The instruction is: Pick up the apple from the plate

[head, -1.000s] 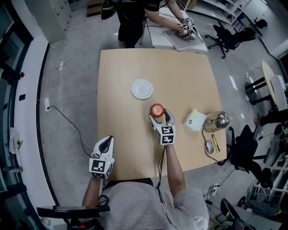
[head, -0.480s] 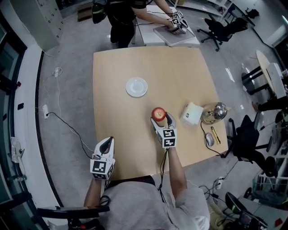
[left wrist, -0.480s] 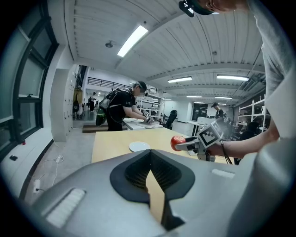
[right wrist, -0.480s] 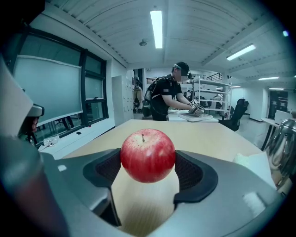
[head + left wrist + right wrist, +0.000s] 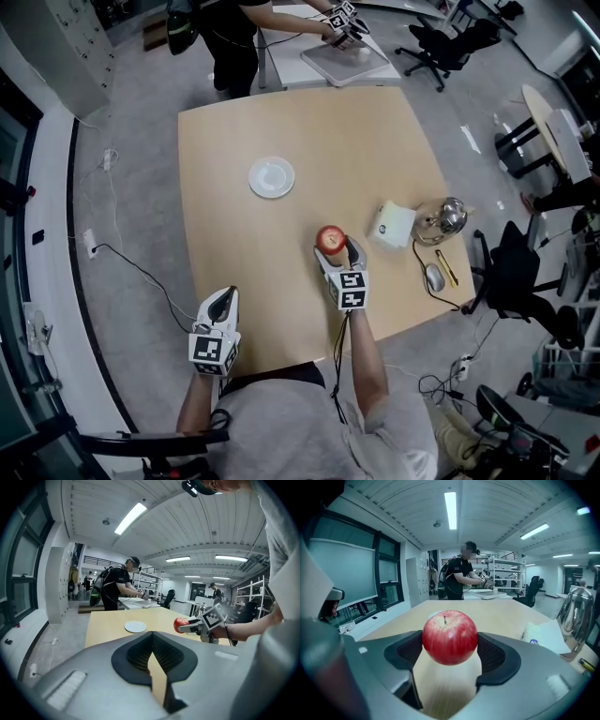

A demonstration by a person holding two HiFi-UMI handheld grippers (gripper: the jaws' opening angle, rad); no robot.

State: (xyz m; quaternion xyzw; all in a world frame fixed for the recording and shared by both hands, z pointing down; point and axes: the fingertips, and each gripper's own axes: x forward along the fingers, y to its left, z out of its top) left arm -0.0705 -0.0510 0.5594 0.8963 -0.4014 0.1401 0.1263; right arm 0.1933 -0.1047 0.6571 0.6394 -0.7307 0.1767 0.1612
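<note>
Two grippers appear in the head view. The left gripper (image 5: pixel 221 294) hangs at the near left corner of the wooden table (image 5: pixel 375 141). The right gripper (image 5: pixel 337 249) reaches out over the middle of the table with a red apple (image 5: pixel 329 237) between its jaws. The white plate (image 5: pixel 271 177) sits bare, well apart from the apple, farther out and to the left. To the right of the apple stand a white box (image 5: pixel 391 224) and a shiny kettle (image 5: pixel 442 217), with a computer mouse (image 5: pixel 434 277) nearer the table's edge. Beyond the far edge another person (image 5: pixel 234 23) bends over a second table.

From the left gripper view, the jaws are drawn together with nothing between them. Past them the plate lies on the tabletop, and the apple shows to the right in the other gripper's grasp.

From the right gripper view, both pads press on the apple's sides. It is upright, stem up, and held clear of the tabletop. A sliver of the plate peeks out behind the apple's upper left. The box and kettle stand off to the right.
</note>
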